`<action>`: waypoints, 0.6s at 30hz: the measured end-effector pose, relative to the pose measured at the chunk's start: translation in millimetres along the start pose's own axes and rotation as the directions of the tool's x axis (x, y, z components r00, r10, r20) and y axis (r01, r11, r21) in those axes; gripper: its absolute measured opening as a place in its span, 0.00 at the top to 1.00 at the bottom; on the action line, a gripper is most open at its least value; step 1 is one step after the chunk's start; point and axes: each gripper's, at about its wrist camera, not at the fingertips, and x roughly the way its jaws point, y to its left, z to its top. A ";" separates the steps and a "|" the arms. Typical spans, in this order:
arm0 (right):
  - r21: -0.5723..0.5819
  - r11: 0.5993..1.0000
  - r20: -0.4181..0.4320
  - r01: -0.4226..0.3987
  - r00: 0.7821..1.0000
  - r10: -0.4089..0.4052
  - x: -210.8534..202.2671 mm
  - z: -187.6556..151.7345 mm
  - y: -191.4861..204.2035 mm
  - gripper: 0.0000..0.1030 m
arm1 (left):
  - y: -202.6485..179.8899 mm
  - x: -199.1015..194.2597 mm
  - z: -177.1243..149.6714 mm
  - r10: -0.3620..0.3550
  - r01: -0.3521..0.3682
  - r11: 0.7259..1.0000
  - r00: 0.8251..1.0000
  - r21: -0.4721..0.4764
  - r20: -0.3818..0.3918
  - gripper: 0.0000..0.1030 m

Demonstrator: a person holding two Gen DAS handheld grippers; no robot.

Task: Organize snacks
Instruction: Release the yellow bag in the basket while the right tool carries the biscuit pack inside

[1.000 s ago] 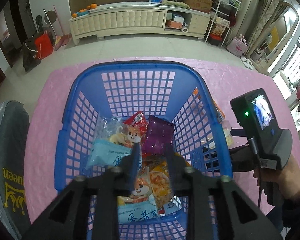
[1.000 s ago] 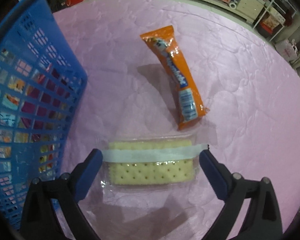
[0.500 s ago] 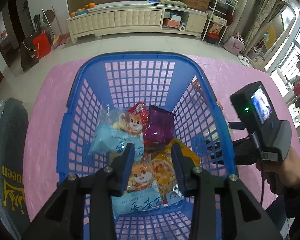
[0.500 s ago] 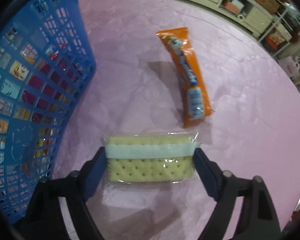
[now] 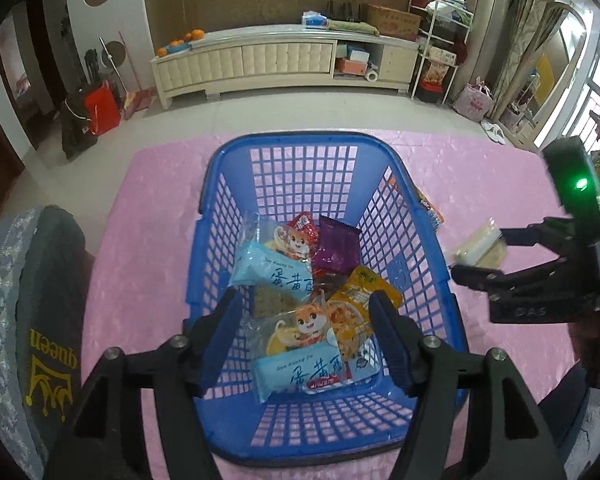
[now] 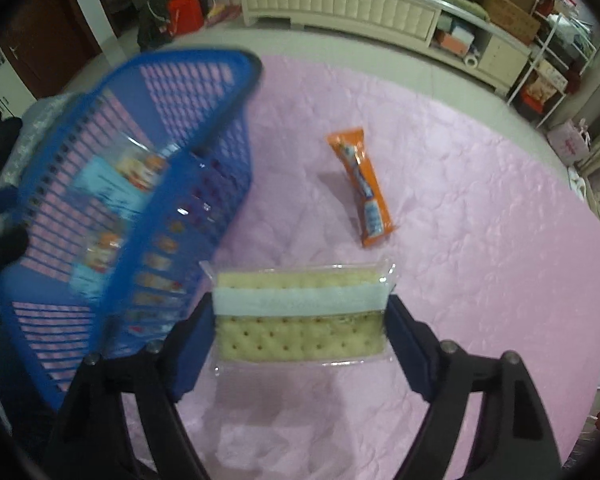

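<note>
A blue plastic basket [image 5: 220, 184] stands on the pink table cover and holds several snack packets, among them two light-blue ones [image 5: 272, 276] and a purple one [image 5: 336, 248]. My left gripper [image 5: 306, 320] hangs above the basket's near end, its jaws opening with nothing pinched between them. My right gripper [image 6: 300, 324] is shut on a clear-wrapped cracker pack [image 6: 300, 320], lifted off the table beside the basket [image 6: 204, 80]; the same cracker pack [image 5: 480, 248] shows at the right of the left wrist view. An orange snack bar [image 6: 362, 188] lies on the table beyond it.
The pink cover [image 6: 480, 208] spreads to the right of the basket. A grey cushion with a gold "queen" print [image 5: 40, 320] sits at the table's left edge. A long cream cabinet [image 5: 260, 64] and shelves stand across the floor behind.
The left jaws spread apart and drew back and up from the packets in the basket. The right jaws closed on the cracker pack and lifted it off the table.
</note>
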 end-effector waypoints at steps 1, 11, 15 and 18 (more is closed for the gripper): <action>-0.001 1.000 0.015 -0.004 1.000 0.005 -1.5 -1.1 2.7 0.18 | 1.0 -3.6 -1.4 0.000 0.000 1.000 1.000 0.000 0.004 0.37; -0.049 0.998 0.152 -0.035 0.988 0.042 -62.5 6.7 47.2 0.18 | 18.4 -24.8 -5.4 0.022 -0.021 1.000 0.998 -0.016 0.058 0.24; -0.068 0.996 0.171 -0.054 0.983 0.065 -65.5 14.8 59.0 0.18 | 27.7 -28.8 -3.9 0.026 -0.025 1.000 0.997 -0.008 0.076 0.22; -0.092 0.994 0.164 -0.053 0.984 0.067 -62.3 24.2 69.6 0.18 | 34.7 -27.7 -3.7 0.023 -0.023 1.000 0.996 -0.004 0.088 0.21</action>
